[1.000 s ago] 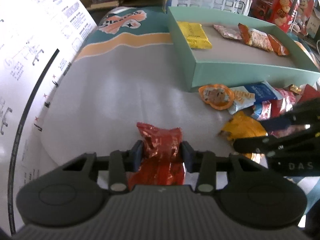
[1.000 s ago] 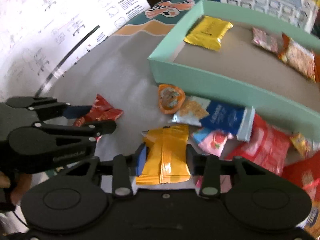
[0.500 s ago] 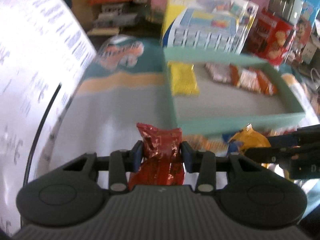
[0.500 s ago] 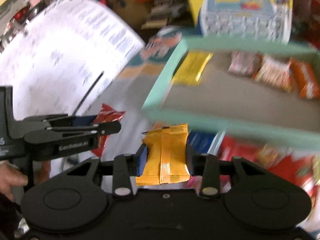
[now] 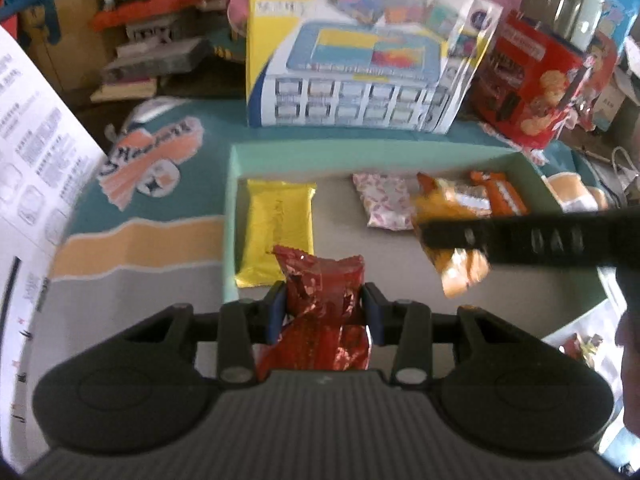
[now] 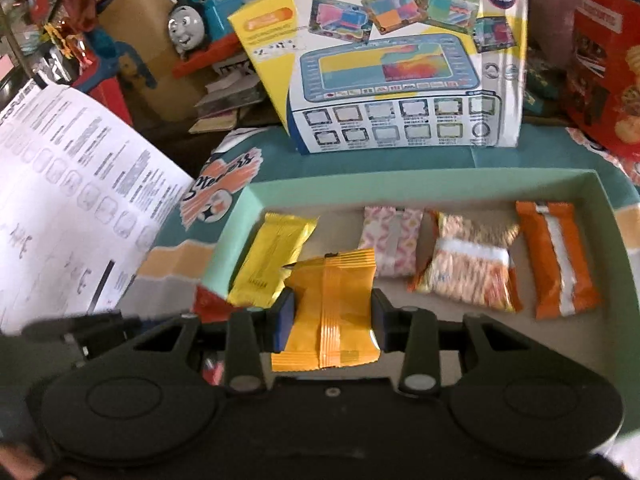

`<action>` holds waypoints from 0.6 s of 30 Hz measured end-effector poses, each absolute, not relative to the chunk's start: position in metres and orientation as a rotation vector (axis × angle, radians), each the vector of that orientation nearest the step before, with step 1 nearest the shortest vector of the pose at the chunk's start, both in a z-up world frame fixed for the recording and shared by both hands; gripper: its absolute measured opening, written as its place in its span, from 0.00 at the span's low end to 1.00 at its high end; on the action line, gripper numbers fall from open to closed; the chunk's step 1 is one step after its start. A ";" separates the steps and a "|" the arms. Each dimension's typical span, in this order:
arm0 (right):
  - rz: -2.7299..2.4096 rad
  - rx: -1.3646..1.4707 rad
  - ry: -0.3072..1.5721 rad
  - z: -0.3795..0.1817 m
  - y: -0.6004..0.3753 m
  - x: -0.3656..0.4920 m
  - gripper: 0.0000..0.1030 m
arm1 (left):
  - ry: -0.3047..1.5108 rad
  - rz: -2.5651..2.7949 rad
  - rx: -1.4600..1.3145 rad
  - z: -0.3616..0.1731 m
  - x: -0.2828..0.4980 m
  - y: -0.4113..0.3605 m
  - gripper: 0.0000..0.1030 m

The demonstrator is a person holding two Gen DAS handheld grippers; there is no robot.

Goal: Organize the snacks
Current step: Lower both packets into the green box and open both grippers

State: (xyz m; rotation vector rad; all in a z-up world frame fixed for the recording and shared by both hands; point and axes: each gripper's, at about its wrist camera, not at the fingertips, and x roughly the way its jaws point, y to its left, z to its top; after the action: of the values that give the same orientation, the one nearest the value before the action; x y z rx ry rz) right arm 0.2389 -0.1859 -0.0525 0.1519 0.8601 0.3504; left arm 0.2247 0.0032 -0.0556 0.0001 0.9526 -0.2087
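Your left gripper (image 5: 324,312) pinches a crinkled red foil snack packet (image 5: 322,300) in its jaws at lower centre, over the near wall of the shallow mint-green cardboard tray (image 5: 230,216). Your right gripper (image 6: 330,322) clamps a glossy orange snack sachet (image 6: 332,308), long axis pointing into the tray, whose free floor lies just ahead; the right looks farther in. A yellow foil wrapper (image 6: 272,264) lies upper left. The tabletop (image 5: 132,280) print is unreadable.

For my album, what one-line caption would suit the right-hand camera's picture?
Right gripper carries an orange snack packet over a mint-green tray already holding four snacks.
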 end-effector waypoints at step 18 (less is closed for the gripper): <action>0.369 0.192 0.890 -0.071 -0.169 0.285 0.85 | 0.952 -0.131 0.012 -0.070 0.235 0.003 0.93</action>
State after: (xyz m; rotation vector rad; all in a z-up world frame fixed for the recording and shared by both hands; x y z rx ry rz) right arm 0.2853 -0.1690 -0.0713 0.1921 0.8899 0.3695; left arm 0.2351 0.0027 -0.0705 0.0124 0.9520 -0.1306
